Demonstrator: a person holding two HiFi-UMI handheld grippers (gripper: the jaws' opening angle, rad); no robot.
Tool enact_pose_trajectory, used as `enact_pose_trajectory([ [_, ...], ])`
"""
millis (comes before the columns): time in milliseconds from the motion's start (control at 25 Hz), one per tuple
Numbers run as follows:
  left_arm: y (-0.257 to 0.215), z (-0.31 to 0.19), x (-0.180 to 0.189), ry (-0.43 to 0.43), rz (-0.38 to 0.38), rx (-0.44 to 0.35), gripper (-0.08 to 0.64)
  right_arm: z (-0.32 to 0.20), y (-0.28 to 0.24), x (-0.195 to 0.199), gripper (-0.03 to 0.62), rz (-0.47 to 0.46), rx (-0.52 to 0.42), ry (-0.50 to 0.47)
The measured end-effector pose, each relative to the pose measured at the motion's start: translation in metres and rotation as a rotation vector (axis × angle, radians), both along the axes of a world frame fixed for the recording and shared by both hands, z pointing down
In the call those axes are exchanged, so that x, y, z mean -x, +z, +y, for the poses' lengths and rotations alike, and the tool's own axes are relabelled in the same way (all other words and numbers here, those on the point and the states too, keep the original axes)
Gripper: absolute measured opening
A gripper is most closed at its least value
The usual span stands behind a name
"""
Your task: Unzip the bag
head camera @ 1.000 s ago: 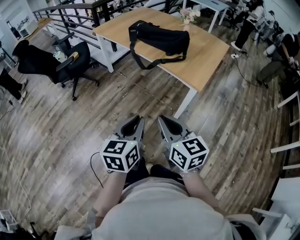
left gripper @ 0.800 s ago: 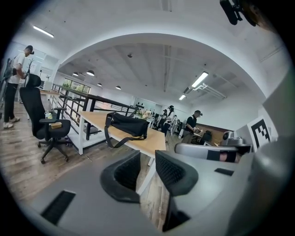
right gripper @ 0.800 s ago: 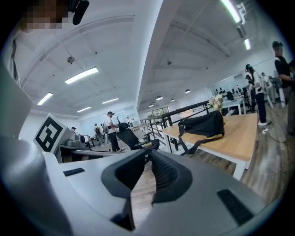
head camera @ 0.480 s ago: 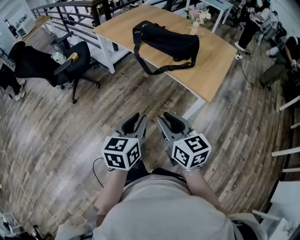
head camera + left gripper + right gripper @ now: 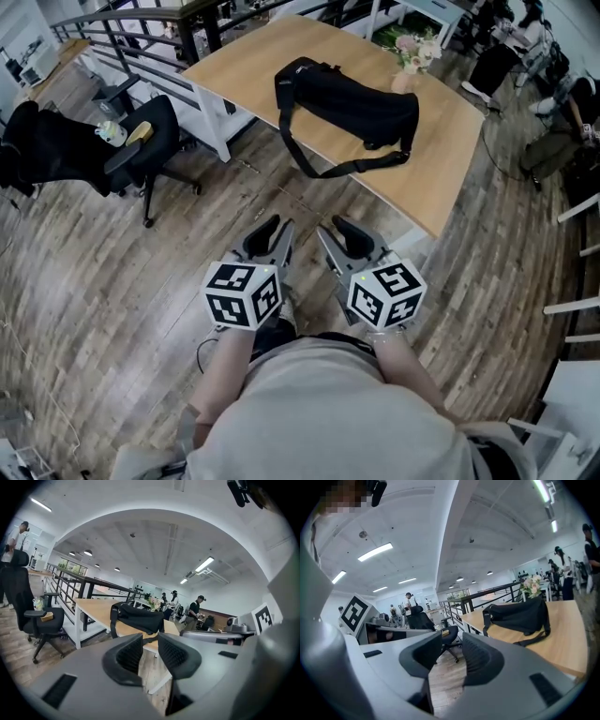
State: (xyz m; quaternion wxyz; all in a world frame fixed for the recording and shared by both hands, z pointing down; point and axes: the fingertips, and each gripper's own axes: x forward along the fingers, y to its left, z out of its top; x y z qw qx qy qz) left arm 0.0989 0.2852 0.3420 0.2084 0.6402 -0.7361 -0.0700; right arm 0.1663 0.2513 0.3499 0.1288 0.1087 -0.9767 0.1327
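Fingers [image 5: 126,656] on my left gripper [image 5: 149,644] stand parted with a narrow gap, and nothing sits between them, only floor and table edge beyond. Over on my right gripper [image 5: 451,644] the fingers [image 5: 480,658] are spread wider, and that gap is empty too. Both pairs have just been opening, the right one further.

Now the bag [image 5: 356,103]: black, soft, long and slouched, lying on its side on the light wooden table [image 5: 244,66]. Its shoulder strap [image 5: 328,169] loops off the near side and droops over the table's edge. I can't make out the zip from here.

Where is it from my fingertips? Ahead of both, well apart, nothing touching. In the left gripper view the bag [image 5: 138,618] sits just above the gap, a touch to the left of it. In the right gripper view the bag [image 5: 518,616] rides up and off to the right of the fingers. From the head view, the left gripper [image 5: 279,230] and right gripper [image 5: 333,230] hang side by side over the wood floor [image 5: 112,262], short of the table's near corner, both pointing toward the bag. A bunch of flowers [image 5: 412,52] stands just past the bag's far end.

Against a second ago, the table and bag have slid down the head view toward my fingertips and look bigger, so the distance is closing. The table's corner now sits right beside my right fingers.
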Motion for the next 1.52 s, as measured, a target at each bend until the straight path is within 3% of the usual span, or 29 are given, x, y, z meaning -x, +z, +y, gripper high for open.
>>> enact_pose_trajectory([
  [360, 0.01, -0.023, 0.07, 0.013, 0.026, 0.006, 0.094, -0.024, 0.01, 0.076, 0.133, 0.02, 0.013, 0.003],
  [840, 0.022, -0.04, 0.113, -0.004, 0.087, -0.016, 0.092, -0.042, 0.024, 0.116, 0.13, 0.061, 0.033, -0.006],
  [1160, 0.027, -0.077, 0.152, -0.018, 0.095, -0.007, 0.092, -0.087, 0.028, 0.156, 0.124, 0.074, 0.014, -0.022],
  [1520, 0.03, -0.139, 0.223, -0.062, 0.082, 0.011, 0.092, -0.151, 0.028, 0.235, 0.124, 0.052, 0.019, -0.082],
])
